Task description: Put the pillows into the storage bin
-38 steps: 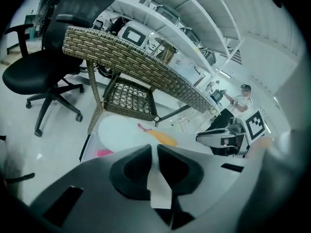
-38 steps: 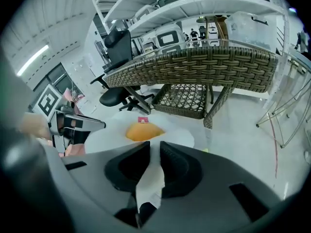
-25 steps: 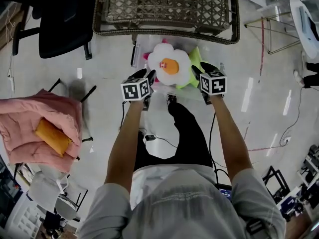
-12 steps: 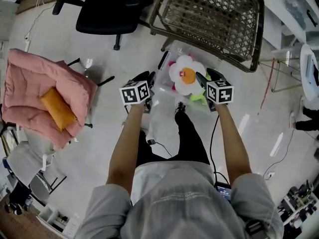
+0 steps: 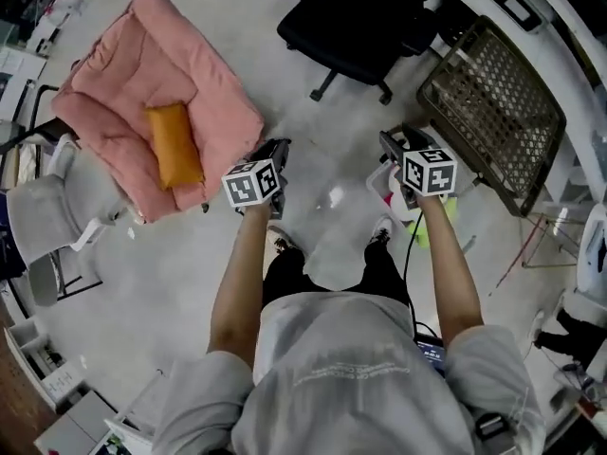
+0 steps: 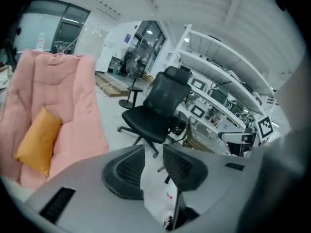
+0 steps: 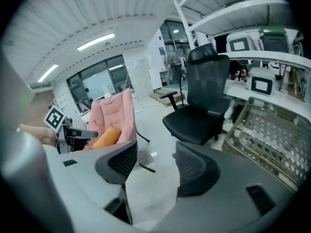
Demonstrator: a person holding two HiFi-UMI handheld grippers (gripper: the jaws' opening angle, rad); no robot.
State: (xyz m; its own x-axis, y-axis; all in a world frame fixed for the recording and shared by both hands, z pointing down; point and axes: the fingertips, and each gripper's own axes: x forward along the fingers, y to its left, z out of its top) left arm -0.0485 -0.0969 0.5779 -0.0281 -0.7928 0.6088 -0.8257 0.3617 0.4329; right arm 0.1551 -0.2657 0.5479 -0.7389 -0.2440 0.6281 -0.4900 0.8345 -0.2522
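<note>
Pillows look partly dealt with. A glimpse of white and green pillows (image 5: 420, 226) shows beside the right arm, where the storage bin (image 5: 378, 182) sits on the floor, mostly hidden, so some seem to be in it already. An orange pillow (image 5: 174, 145) lies on the pink padded chair (image 5: 104, 83), well apart from the bin and not yet fetched; it appears to be the next one to collect. The left claw (image 5: 277, 150) hovers near the chair's edge, its jaws a narrow gap apart after just closing partway, with nothing between them. The right claw (image 5: 389, 147) has just been opening and its jaws are wide apart and empty. A black office chair (image 5: 356, 22) and a wicker basket (image 5: 493, 112) stand beyond.
</note>
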